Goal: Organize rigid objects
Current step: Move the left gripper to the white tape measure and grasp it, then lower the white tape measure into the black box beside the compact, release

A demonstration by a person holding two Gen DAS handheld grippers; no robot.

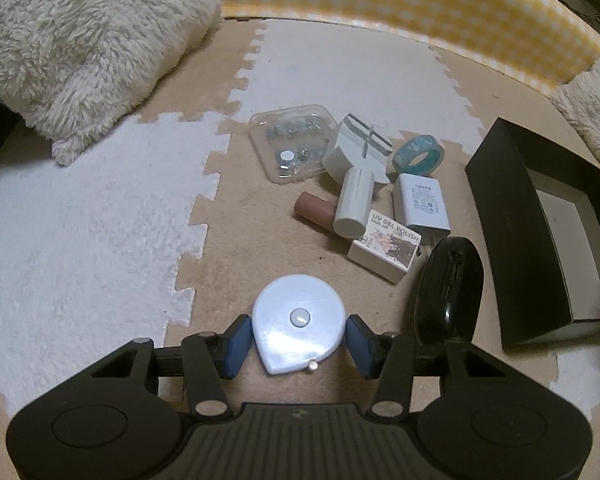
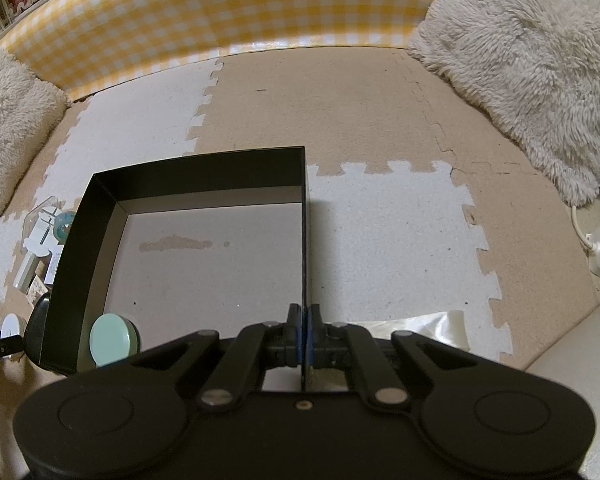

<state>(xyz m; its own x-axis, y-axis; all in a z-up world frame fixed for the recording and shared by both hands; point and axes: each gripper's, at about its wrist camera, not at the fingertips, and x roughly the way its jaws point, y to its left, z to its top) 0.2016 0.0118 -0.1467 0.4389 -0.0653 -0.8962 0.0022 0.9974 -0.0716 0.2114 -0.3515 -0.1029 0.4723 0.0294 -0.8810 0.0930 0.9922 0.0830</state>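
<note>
Pale blue plastic: the tape measure [image 1: 298,330] lies flat on the tan foam mat [image 1: 236,240] at the lower middle of the left wrist view, its pointed end and metal tab toward the camera.
Left tongs [image 1: 298,344]: they straddle the tape measure, one blue pad [image 1: 236,346] at each side; the pads look to be at its edges, though firm pressure cannot be told.
Long axis: it runs from the tab away up the frame, in line with the tongs, so the pads meet the rounded sides.
Nearer hand: the left, by far.
Black box [image 2: 204,168]: open, to the right of the tape measure, with a mint green round tin [image 2: 110,338] in its lower left corner.
Right tongs [image 2: 303,338]: pressed together on the box's right wall, steadying it.
Other clutter: a black case [image 1: 448,284], a charger [image 1: 422,202] and a small white box [image 1: 384,250] lie just beyond.
</note>
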